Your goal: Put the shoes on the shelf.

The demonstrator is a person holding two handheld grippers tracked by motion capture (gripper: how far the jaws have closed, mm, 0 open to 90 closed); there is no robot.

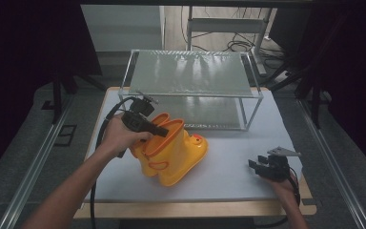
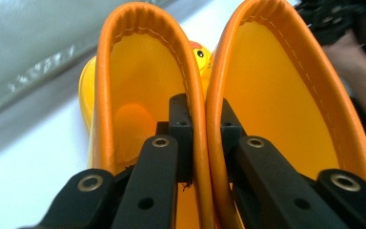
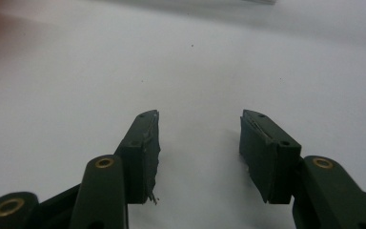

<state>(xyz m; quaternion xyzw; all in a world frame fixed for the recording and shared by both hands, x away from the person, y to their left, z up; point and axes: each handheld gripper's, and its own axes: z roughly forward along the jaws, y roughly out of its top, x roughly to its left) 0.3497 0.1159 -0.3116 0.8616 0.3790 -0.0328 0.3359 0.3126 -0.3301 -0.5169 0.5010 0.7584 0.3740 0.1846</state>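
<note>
A pair of yellow rubber boots [image 1: 171, 152] with orange rims and a duck face on the toe [image 1: 198, 140] leans on the white mat [image 1: 238, 157] left of centre. My left gripper [image 1: 164, 131] comes from the left onto the boot tops. In the left gripper view, my left gripper [image 2: 203, 102] is shut on the two adjoining rims, one jaw inside the left boot [image 2: 138, 71] and one inside the right boot [image 2: 276, 86]. My right gripper [image 1: 255, 164] rests low at the mat's right front, open, with bare mat between its jaws [image 3: 200, 129].
A metal-framed two-level rack [image 1: 190, 71] with glassy shelves stands at the back of the table, just behind the boots. The wooden table edge [image 1: 195, 210] runs along the front. Dark curtains and cables lie beyond the table.
</note>
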